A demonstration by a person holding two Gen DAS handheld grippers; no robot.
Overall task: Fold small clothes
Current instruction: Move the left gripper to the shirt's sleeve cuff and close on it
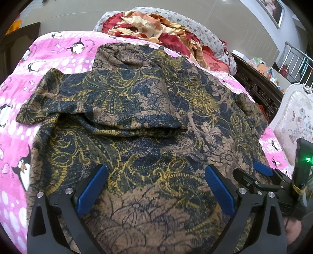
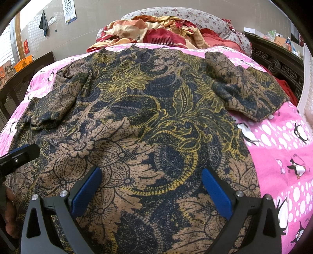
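A brown, navy and yellow floral knit top [image 1: 148,121] lies spread on a pink penguin bedsheet [image 1: 58,50]. In the left wrist view its left sleeve [image 1: 93,101] is folded across the body. In the right wrist view the top [image 2: 140,117] lies flat with its right sleeve [image 2: 252,91] stretched out to the side. My left gripper [image 1: 156,175] is open and empty, hovering over the hem area. My right gripper [image 2: 152,179] is open and empty over the lower body of the top; it also shows in the left wrist view [image 1: 252,175].
A heap of red and cream bedding [image 1: 156,25] lies at the far end of the bed on a floral pillow [image 2: 185,13]. A dark carved wooden frame [image 1: 256,86] runs along the right. A white upholstered headboard [image 1: 295,115] stands at the right.
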